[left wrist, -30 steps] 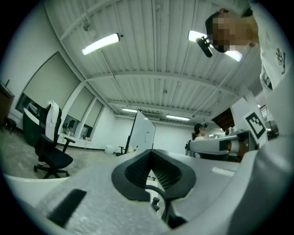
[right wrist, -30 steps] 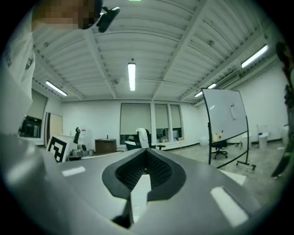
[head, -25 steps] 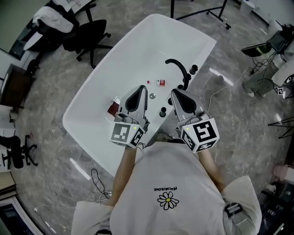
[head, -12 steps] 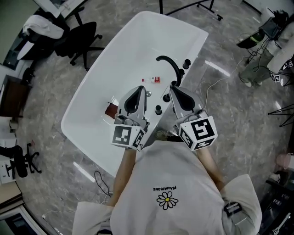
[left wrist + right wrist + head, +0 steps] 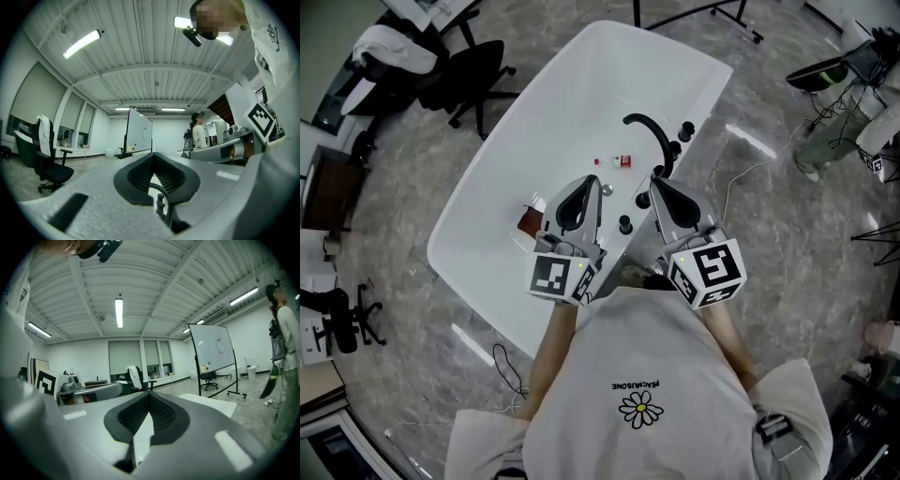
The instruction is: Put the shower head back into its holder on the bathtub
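Observation:
A white freestanding bathtub [image 5: 567, 98] lies slantwise below me in the head view. A black curved spout [image 5: 645, 131] and two black knobs [image 5: 681, 139] stand on its right rim. A small black fitting [image 5: 625, 225] sits on the near rim, between my two grippers. I cannot pick out a shower head for certain. My left gripper [image 5: 589, 184] reaches over the near end of the tub with its jaws shut on nothing. My right gripper [image 5: 657, 187] is level beside it near the spout's base, also shut and empty. In the left gripper view, the left gripper [image 5: 153, 164] has a black fitting [image 5: 161, 205] beyond it.
Inside the tub lie a small red and white item [image 5: 623, 161] and the drain [image 5: 602, 187]. A dark red object [image 5: 530, 222] sits at the left rim. A black office chair [image 5: 478, 70] stands at the far left and a white cable [image 5: 741, 183] lies on the floor. A person [image 5: 199, 133] stands far off.
Both grippers have edged a little farther over the near end of the tub, side by side. Their jaws have stayed shut.

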Action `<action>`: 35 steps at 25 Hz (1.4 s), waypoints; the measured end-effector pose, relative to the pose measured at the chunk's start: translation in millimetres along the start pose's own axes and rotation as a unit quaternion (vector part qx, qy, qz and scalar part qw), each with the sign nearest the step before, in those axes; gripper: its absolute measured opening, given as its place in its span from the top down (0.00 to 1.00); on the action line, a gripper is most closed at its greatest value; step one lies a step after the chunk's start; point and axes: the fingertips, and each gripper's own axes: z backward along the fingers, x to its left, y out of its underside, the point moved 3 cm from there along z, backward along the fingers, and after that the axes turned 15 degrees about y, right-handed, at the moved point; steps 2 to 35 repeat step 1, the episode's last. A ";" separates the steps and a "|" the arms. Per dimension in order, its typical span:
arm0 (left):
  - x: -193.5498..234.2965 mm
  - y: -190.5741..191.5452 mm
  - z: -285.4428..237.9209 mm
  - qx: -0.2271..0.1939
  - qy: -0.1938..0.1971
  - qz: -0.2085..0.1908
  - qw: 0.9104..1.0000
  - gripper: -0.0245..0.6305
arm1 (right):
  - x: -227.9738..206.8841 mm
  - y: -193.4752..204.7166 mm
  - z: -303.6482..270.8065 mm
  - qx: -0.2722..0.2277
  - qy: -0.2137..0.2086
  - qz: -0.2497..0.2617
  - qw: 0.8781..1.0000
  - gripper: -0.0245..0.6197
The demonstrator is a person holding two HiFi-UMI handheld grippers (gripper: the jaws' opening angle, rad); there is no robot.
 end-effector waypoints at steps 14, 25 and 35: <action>0.2 0.1 -0.3 0.001 0.000 -0.002 1.000 0.96 | -0.5 0.3 0.0 -0.001 0.000 -0.001 1.000 0.95; 0.2 0.1 -0.3 0.001 0.000 -0.002 1.000 0.96 | -0.5 0.3 0.0 -0.001 0.000 -0.001 1.000 0.95; 0.2 0.1 -0.3 0.001 0.000 -0.002 1.000 0.96 | -0.5 0.3 0.0 -0.001 0.000 -0.001 1.000 0.95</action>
